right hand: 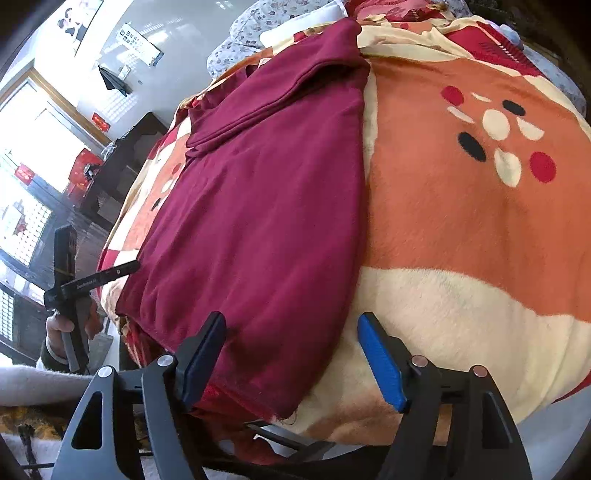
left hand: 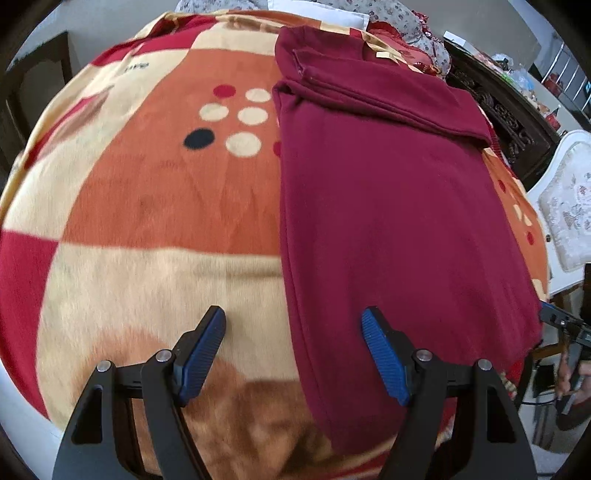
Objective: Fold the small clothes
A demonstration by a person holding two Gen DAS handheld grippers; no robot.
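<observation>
- Lying flat on the bed was a dark maroon knit garment (left hand: 388,206), folded lengthwise into a long narrow strip, with a sleeve folded across its far end.
- Its near hem hung slightly over the close edge of the bedding in both wrist views.
- It rested on a plush fleece blanket (left hand: 155,206) patterned in orange, cream and red blocks with clusters of cream, red and black dots.
- The left gripper (left hand: 293,321) hovered over the garment's near left edge, jaws spread wide with nothing clamped; one blue ribbed pad (left hand: 384,358) sat above the maroon cloth and the other above bare blanket.
- The right gripper (right hand: 291,325) hovered likewise over the garment's near right edge, jaws well apart and gripping nothing, one pad above cloth, the other above blanket.
- A hand (right hand: 61,325) holding the other black gripper handle showed at the left of the right wrist view.
- Floral bedding (left hand: 391,18) lay at the far end of the bed.
- Dark carved wooden furniture (left hand: 498,114) stood beside the bed.
</observation>
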